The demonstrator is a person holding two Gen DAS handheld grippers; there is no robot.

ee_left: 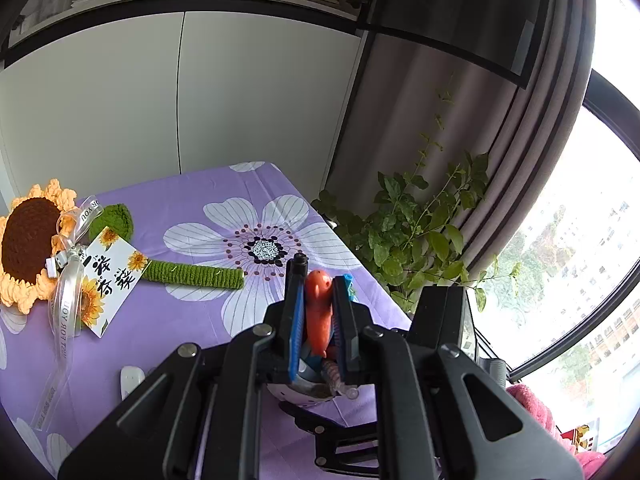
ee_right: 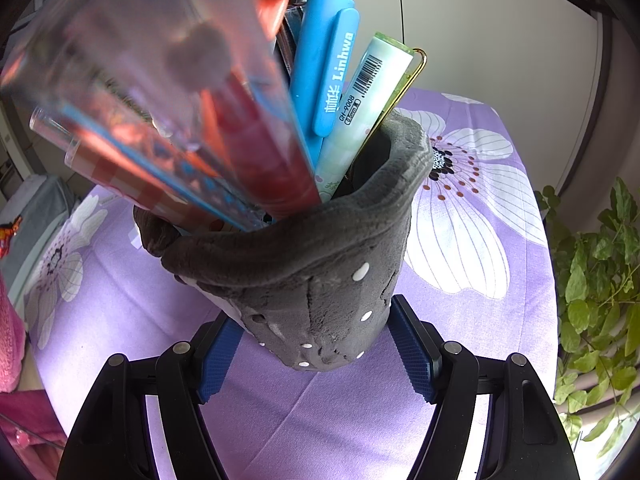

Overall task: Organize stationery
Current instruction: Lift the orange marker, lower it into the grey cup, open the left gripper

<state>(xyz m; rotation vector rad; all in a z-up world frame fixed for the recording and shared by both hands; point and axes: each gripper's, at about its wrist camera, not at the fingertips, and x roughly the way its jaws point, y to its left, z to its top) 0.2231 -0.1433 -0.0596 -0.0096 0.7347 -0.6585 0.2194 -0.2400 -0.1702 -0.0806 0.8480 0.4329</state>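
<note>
Looking along the left gripper (ee_left: 318, 300), we see its two ribbed blue pads clamped on a smooth, rounded orange pen (ee_left: 318, 312) that stands upright between them. Just below the fingers sits the grey pouch (ee_left: 308, 394), only its rim showing. Ahead and to the left on the purple flowered cloth (ee_left: 192, 344) lies a crocheted sunflower (ee_left: 32, 240) with a knobbly green stem and a glossy card tied on with ribbon. A leafy plant (ee_left: 416, 232) stands off to the right.

In the right wrist view, the right gripper (ee_right: 316, 344) has its jaws spread wide and pressed against the two sides of the plush pouch (ee_right: 312, 280), soft grey fabric with white dots. Rising from it toward the camera are a blue pen (ee_right: 328, 64), a pale green pen (ee_right: 360, 108) with a barcode label and gold clip, and a clear plastic ruler (ee_right: 132, 68), blurred.
</note>
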